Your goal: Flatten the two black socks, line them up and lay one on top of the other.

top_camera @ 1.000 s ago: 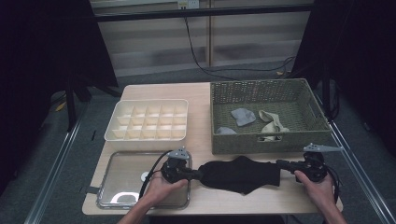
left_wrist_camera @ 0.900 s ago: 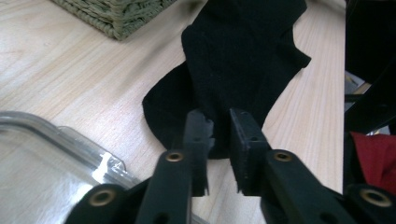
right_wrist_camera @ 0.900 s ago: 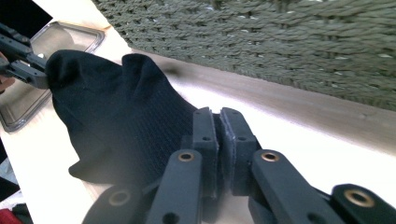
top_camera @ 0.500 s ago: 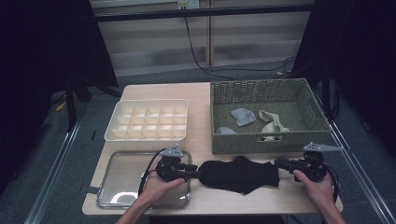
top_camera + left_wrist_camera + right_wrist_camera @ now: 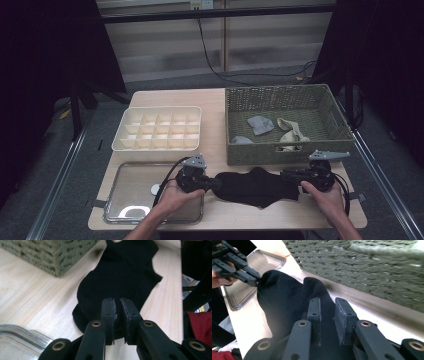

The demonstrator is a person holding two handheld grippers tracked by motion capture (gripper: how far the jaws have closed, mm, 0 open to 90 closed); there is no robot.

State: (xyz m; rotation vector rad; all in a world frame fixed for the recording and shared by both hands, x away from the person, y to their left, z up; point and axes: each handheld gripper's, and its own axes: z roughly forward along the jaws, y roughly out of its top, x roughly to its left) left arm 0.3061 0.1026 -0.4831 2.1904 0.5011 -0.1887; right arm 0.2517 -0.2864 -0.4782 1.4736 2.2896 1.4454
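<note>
**Black sock stretched flat between two grippers at the desk's front edge**

The left gripper (image 5: 117, 315) has its fingers (image 5: 108, 312) nearly together, a thin gap showing between them; they have just been closing after a brief opening, over the near end of the black sock (image 5: 120, 282), though I cannot tell if the pads actually bite the cloth. The right gripper (image 5: 329, 320) stands a little wider, its fingers (image 5: 343, 315) having just been opening, with the sock's other end (image 5: 284, 302) lying between and beneath them, apparently unpinched.

Against the earlier high views, the sock (image 5: 255, 186) lies much as it did, spread flat on the desk (image 5: 215, 210), while the left gripper (image 5: 212, 184) sits at its 9 o'clock end and the right gripper (image 5: 290, 176) at its 3 o'clock end. I judge the stretching finished and a regrip or fold next.

The wicker basket (image 5: 285, 150), holding grey and beige socks, sits at 12 o'clock from the sock; the compartment tray (image 5: 157, 145) at 10 o'clock; the clear tray (image 5: 125, 205) at 9 o'clock
</note>
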